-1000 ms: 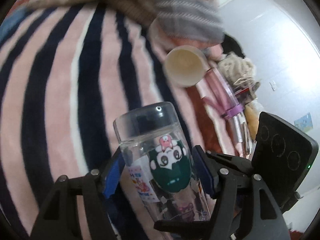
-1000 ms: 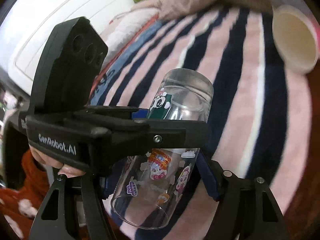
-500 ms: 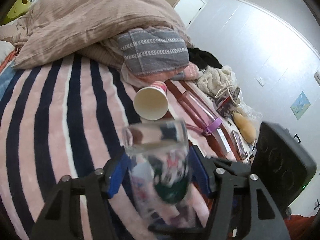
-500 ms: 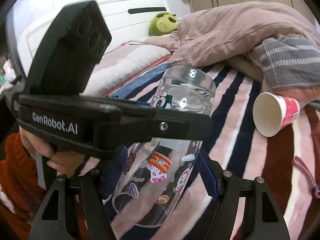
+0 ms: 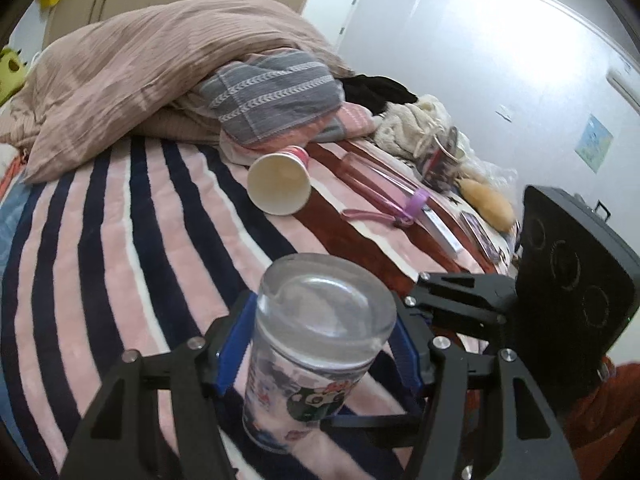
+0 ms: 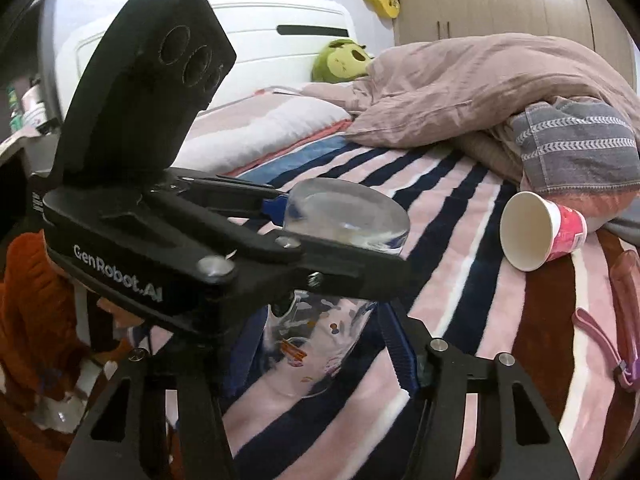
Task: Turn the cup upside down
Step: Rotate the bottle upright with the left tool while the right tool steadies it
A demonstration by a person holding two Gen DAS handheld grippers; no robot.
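A clear glass cup (image 5: 316, 344) with cartoon stickers stands base-up and mouth-down, just above the striped blanket (image 5: 100, 240). My left gripper (image 5: 320, 344) is shut on its sides with blue pads. In the right wrist view the cup (image 6: 320, 320) sits between my right gripper's (image 6: 320, 340) blue pads, which stand close at its sides; the left gripper's body (image 6: 200, 256) crosses in front and hides the contact. The cup's rim is hidden low in both views.
A pink paper cup (image 5: 280, 184) lies on its side farther back on the blanket, also in the right wrist view (image 6: 540, 232). A pink bottle (image 5: 384, 188) with strap lies right of it. Rumpled duvet (image 5: 140, 80) and grey striped cloth (image 5: 276, 92) are piled behind.
Both grippers have rotated with the cup: it went from tilted, base pointing away, to nearly vertical with its base on top. The views swung up from the blanket to the room.
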